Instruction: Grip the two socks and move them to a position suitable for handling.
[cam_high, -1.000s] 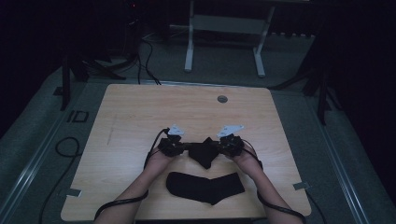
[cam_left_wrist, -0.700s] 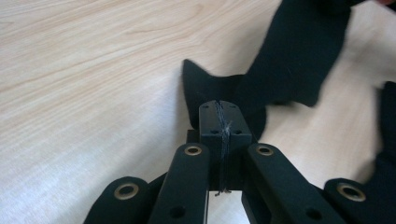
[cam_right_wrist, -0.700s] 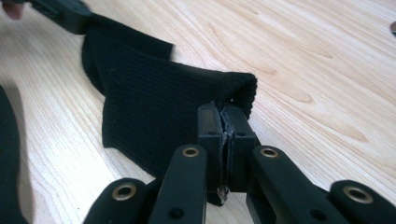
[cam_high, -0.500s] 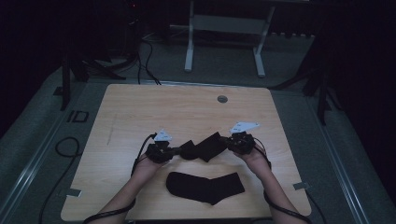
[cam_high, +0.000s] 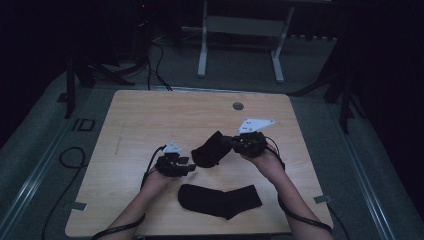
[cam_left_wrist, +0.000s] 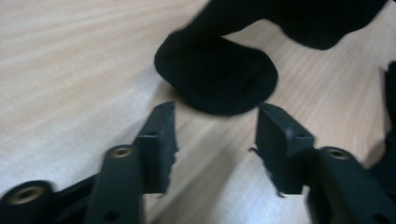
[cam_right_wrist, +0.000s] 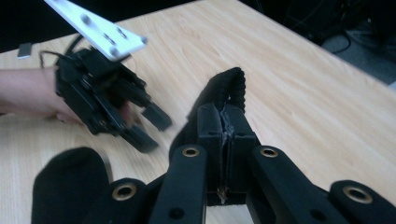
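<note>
Across the middle of the high view lies the pale wooden bench (cam_high: 150, 120), its light grain bare apart from a small round grey grommet (cam_high: 238, 106) toward the top edge. Low in the frame, near the bench's front edge, a flat black sock (cam_high: 220, 200) rests spread out, untouched. Just above it and right of centre, a second black sock (cam_high: 210, 150) hangs lifted off the wood, its ribbed cuff pinched in the right gripper (cam_high: 235, 144), whose jaws are pressed tight together on the fabric; the right gripper view shows the cuff (cam_right_wrist: 224, 93) standing up between the closed pads. Left of centre, the left gripper (cam_high: 186, 167) sits low near the bench with its jaws having just been opening, now parted about halfway and holding nothing; in the left gripper view the rounded toe of the lifted sock (cam_left_wrist: 217, 77) droops just ahead of the two black pads (cam_left_wrist: 161, 135), not between them.

The work looks like pairing or folding the socks. To do this step well, the right gripper should probably hold the cuff steady and high enough for the toe to hang free, while the left gripper eases forward so the toe enters its gap squarely before it closes. Closing early would likely catch only a fringe of fabric and let it slip.
</note>
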